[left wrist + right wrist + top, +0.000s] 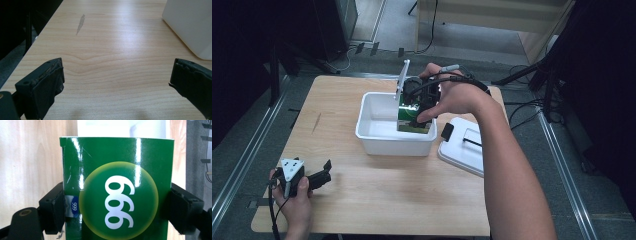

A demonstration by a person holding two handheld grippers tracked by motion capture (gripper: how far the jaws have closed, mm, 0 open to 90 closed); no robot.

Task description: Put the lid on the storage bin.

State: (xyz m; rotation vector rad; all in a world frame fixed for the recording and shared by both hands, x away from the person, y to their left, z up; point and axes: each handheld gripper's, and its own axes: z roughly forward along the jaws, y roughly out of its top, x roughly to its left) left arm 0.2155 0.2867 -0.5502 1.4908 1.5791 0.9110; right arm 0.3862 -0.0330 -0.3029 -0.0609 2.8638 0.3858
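A green box (117,192) printed with white digits in a yellow-rimmed circle sits between the jaws of my right gripper (117,207), both pads pressing its sides. From above, the green box (412,119) hangs over the right part of a white tub (377,135), with the right gripper (422,102) and hand above it. My left gripper (319,177) rests near the table's front left edge. In its own view the left gripper (116,82) has its jaws wide apart with bare wood between them.
A white lid (464,147) with a black clip lies right of the tub on the wooden table (377,195). A corner of the white tub (190,27) appears at the upper right of the left gripper view. Dark floor, metal rails and cables surround the table.
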